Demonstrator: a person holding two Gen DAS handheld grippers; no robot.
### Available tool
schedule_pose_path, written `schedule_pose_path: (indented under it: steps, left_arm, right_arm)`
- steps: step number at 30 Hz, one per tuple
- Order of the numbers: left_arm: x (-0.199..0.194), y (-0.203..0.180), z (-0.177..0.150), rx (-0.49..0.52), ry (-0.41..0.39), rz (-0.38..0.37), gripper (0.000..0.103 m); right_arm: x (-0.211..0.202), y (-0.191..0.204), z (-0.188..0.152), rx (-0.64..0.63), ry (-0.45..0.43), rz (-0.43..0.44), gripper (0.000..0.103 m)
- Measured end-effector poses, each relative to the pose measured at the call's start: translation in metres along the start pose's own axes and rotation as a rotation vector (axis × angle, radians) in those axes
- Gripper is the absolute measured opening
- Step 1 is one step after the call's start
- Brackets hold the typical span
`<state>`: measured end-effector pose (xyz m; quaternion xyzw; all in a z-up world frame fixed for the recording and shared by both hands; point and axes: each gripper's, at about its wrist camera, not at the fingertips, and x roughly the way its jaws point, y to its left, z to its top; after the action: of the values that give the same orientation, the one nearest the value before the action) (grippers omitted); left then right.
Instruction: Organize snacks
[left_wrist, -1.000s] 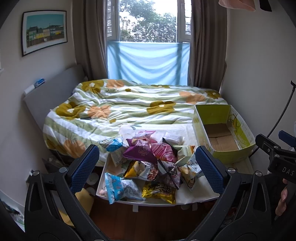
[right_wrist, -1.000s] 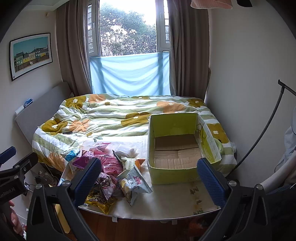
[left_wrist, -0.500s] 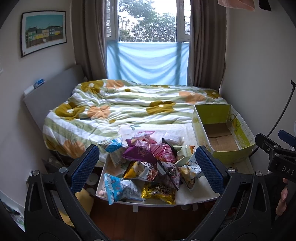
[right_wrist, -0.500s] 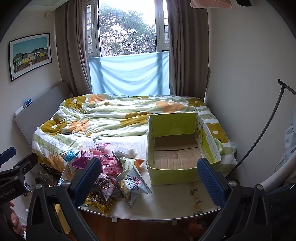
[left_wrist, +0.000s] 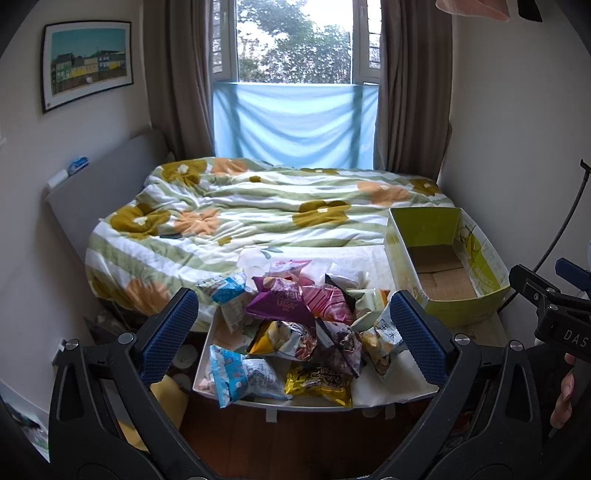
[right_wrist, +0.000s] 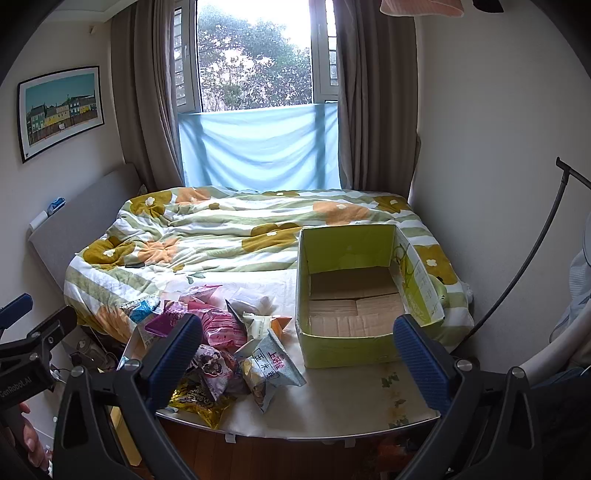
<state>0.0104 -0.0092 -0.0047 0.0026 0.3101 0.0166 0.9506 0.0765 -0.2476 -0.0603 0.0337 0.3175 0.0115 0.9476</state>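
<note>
Nothing has shifted noticeably since the earlier frames: both views sit at almost the same framing, and the snack pile lies as it did.

We log the left gripper with jaws spread wide, holding nothing; its blue pads are ribbed rubber on black plastic arms. We log the right gripper likewise wide open and empty, with the same textured blue pads.

Snack packets lie heaped on the left part of a white table at the foot of the bed, well apart from both grippers. They are crinkled, glossy foil and plastic pouches: a purple packet on top, a pink striped packet beside it, a light blue packet at the near left edge, a yellow foil packet at the near edge, and a grey pillow-shaped packet on the pile's right side.

To the right of the pile stands a rectangular cardboard box, open-topped, yellow-green outside, with a plain brown flapped floor and nothing visible inside.

Behind, we note a rumpled floral duvet, soft and creased.
</note>
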Motion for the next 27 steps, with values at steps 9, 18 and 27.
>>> schedule_pose_path:
  steps: [9,18,27]
  left_arm:
    - [0.0,-0.001,0.0,-0.001,-0.001,0.001,0.102]
    - [0.005,0.005,-0.003,-0.021,0.025,0.004,0.102]
    - [0.036,0.007,-0.04,-0.071,0.14,-0.012,0.102]
  right_arm:
    - [0.0,-0.001,0.0,0.002,0.001,0.002,0.103]
    - [0.0,0.005,-0.004,-0.005,0.015,0.017,0.103]
    - [0.035,-0.005,-0.025,-0.029,0.126,0.106,0.103]
